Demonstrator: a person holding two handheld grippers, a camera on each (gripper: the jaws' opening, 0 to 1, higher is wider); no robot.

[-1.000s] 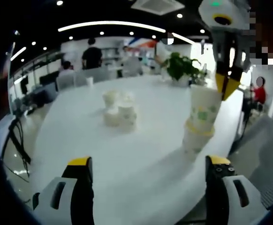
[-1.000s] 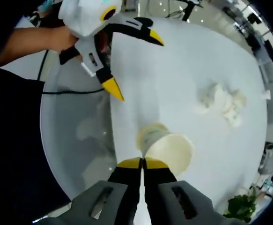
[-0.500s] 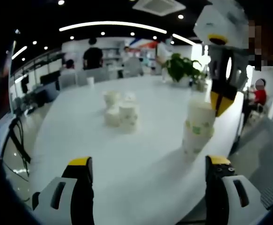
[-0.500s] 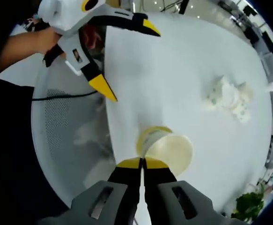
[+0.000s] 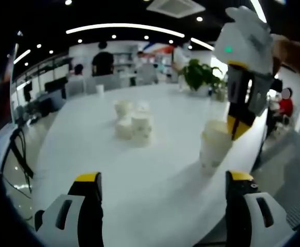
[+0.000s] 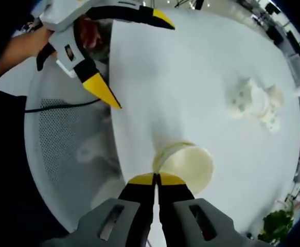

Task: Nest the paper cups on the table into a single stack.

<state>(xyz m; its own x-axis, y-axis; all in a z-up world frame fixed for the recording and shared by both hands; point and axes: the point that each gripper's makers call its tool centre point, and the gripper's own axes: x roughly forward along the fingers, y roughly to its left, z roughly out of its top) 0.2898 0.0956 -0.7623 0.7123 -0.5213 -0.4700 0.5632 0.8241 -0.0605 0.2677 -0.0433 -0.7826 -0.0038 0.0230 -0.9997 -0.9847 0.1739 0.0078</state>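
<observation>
Right gripper is pinched onto the rim of the top paper cup, which sits nested in the cup stack near the white table's edge. Left gripper hangs wide open, holding nothing. The loose cup cluster sits mid-table, well apart from the stack.

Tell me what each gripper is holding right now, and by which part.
The right gripper pinches the top paper cup by its rim, fingers shut on the wall. The left gripper is open and holds nothing.
</observation>
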